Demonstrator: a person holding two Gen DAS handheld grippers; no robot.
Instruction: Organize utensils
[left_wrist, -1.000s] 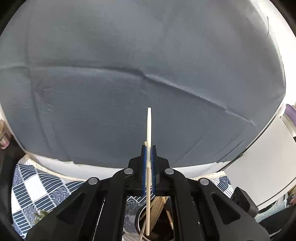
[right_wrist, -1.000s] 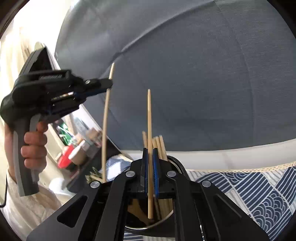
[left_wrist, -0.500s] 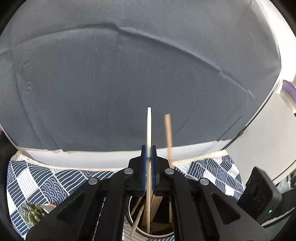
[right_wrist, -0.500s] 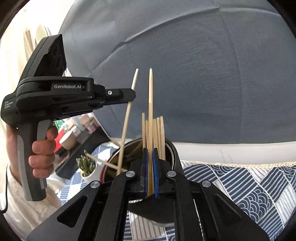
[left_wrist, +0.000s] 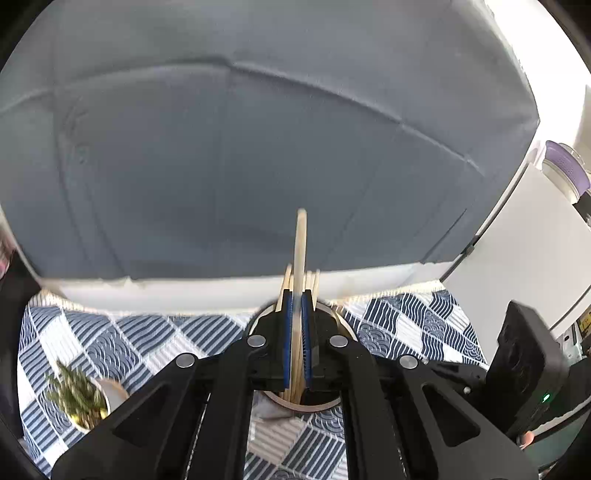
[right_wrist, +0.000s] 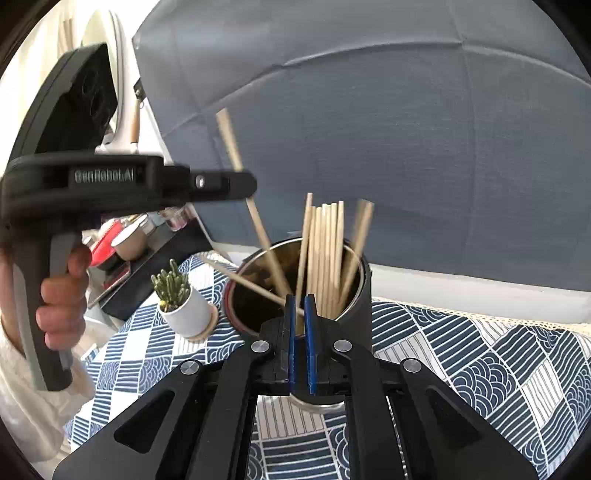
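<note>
Right wrist view: nearest the lens, the right claw (right_wrist: 300, 302) shows its blue pads a narrow slit apart, and whether the thin stick in that slit is pinched is hard to tell. Just beyond stands the dark cylindrical holder (right_wrist: 354, 295) on the blue-and-white patterned cloth (right_wrist: 480, 354) of the tabletop, with a bundle of chopsticks (right_wrist: 325, 251) standing in it and one lying across its rim. To the left, a small potted plant (right_wrist: 181, 299) sits beside the holder. Above it, a hand (right_wrist: 62, 295) grips the left claw (right_wrist: 251, 184), which clamps a slanted chopstick (right_wrist: 231, 142) whose lower end dips into the holder. In the left wrist view that claw is closed on the stick. A grey cushion (right_wrist: 406, 129) fills the background.
</note>
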